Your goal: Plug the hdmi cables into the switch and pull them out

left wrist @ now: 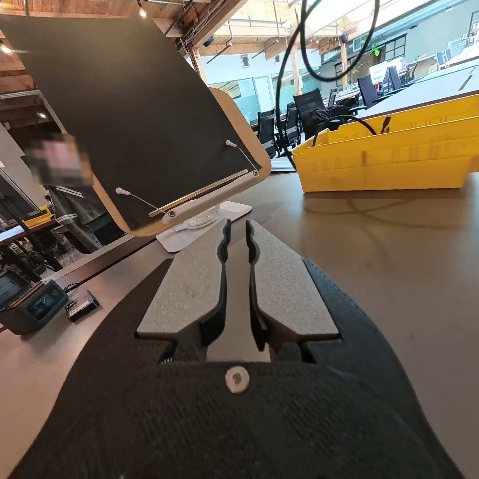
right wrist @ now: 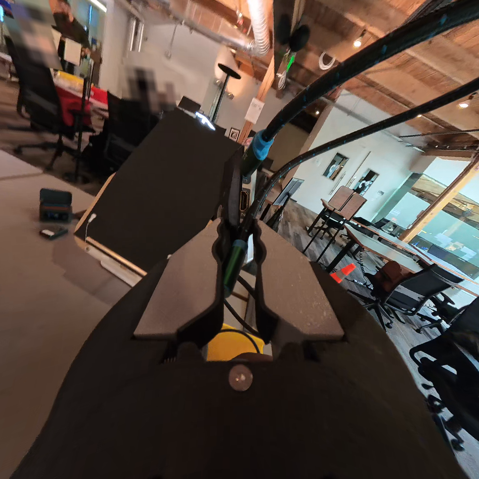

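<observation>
No legible text, small dark device [left wrist: 82, 305] bears blurred white print, paper sign [right wrist: 254, 111] on post unreadable

Hidden and cut-off parts

The switch [right wrist: 243, 202] is being largely hidden by a gripper finger and cables; the braided cables [right wrist: 363, 59] are being cut off at the right wrist view's edge, and the right gripper's [right wrist: 239, 233] hold is being obscured.

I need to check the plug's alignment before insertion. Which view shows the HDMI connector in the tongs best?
The right wrist view: the green HDMI connector sits between the right tongs, near the switch and its open port. The left wrist view shows no connector, only black cable loops overhead and the empty left tongs.
</observation>
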A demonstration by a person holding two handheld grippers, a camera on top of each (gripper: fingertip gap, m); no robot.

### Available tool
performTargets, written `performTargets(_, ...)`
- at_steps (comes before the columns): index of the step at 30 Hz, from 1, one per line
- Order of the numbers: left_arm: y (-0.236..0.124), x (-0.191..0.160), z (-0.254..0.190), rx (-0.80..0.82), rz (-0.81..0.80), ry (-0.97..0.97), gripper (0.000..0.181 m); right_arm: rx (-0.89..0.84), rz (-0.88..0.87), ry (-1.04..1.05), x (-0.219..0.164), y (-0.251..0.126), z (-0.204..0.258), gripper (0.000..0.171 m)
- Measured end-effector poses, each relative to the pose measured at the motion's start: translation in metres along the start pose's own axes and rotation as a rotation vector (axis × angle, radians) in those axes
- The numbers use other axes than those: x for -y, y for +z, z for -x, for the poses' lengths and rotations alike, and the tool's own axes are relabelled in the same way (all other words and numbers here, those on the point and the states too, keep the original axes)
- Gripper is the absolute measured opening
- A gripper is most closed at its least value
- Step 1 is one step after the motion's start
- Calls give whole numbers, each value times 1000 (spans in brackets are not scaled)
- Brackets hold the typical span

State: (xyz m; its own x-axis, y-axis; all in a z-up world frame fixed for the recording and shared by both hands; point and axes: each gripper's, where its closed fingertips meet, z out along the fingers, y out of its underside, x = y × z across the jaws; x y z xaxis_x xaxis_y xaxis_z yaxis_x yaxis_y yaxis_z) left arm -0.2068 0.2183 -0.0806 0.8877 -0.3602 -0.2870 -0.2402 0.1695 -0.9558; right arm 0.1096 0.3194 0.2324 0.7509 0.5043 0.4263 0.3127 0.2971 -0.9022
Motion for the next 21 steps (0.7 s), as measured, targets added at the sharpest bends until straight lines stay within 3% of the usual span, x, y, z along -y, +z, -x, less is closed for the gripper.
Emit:
performTargets(4,2,-3,-3,-3,19,33,9,-100,-70,-1,19,7,-17,18)
performTargets(10,0,0,0,12,7,29,8,-301,-377,140,55,-22,-58,18)
performTargets(12,-1,1,2,16,0,17,8,-261,-369,233,44,-17,-62,17)
performTargets(17,-2,2,0,11,-2,24,7,-61,-120,312,-13,30,-37,17)
performTargets(21,0,-1,-2,6,14,33,8,132,-126,311,-3,37,1,18)
